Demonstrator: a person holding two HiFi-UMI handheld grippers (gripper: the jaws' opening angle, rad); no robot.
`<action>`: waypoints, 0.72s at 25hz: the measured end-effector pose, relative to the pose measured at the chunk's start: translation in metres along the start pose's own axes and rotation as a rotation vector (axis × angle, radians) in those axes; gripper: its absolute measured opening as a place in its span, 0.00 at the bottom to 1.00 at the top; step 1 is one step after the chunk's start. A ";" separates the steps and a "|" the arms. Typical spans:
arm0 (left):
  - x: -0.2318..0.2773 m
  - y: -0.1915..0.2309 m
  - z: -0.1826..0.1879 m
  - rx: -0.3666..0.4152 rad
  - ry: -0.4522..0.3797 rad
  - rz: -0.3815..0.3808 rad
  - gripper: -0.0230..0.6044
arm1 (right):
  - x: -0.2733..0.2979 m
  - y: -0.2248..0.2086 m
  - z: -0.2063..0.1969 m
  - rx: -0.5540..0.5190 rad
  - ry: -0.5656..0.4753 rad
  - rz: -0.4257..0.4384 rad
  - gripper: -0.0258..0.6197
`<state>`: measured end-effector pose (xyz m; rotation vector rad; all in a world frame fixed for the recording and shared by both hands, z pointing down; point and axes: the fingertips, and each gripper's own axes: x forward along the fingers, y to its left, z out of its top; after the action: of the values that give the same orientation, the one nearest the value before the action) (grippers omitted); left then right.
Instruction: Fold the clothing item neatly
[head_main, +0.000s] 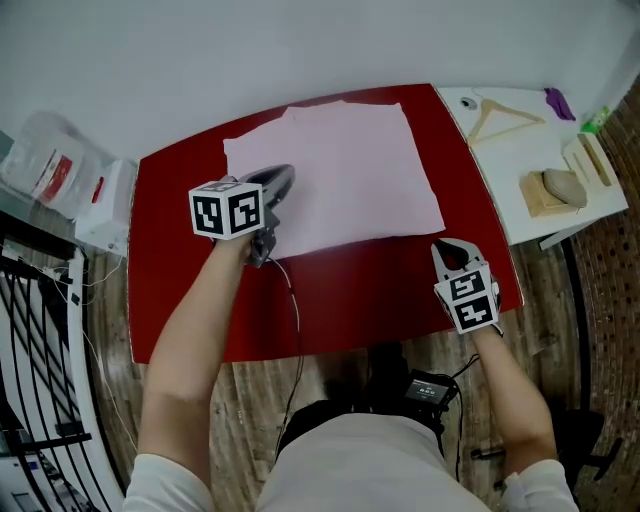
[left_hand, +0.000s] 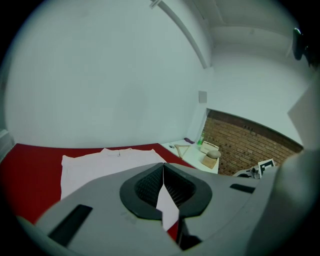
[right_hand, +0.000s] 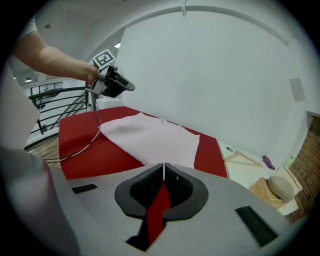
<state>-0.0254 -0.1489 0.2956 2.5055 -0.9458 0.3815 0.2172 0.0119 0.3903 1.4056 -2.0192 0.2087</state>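
Pink garment (head_main: 340, 170): spread flat on the far half of the red table (head_main: 350, 300), collar away from me. Left gripper (head_main: 285, 175): above its near left edge, jaws closed, empty. Right gripper (head_main: 446, 247): over bare table, jaws together, empty. I judge both are held clear so the cloth isn't disturbed.

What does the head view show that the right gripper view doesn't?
Only the head view: the person's lap, a plastic bag past the table's left end, and the right claw from above with its marker cube.

Only the right gripper view: that claw's jaws up close, shut with nothing between them, and the left claw from the side, held up above the table.

Both: the red table, the pink garment lying flat on it, and the wooden hanger on the white side table.
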 end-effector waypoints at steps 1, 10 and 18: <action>-0.008 -0.002 -0.003 -0.004 -0.007 -0.001 0.05 | -0.003 0.003 0.003 -0.004 -0.005 -0.003 0.07; -0.074 -0.014 -0.032 -0.018 -0.042 -0.011 0.05 | -0.033 0.031 0.011 -0.015 -0.021 -0.034 0.07; -0.123 -0.034 -0.048 -0.008 -0.092 -0.039 0.05 | -0.065 0.051 0.012 -0.027 -0.045 -0.082 0.07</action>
<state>-0.0969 -0.0342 0.2783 2.5488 -0.9289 0.2518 0.1807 0.0772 0.3540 1.4847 -1.9889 0.1147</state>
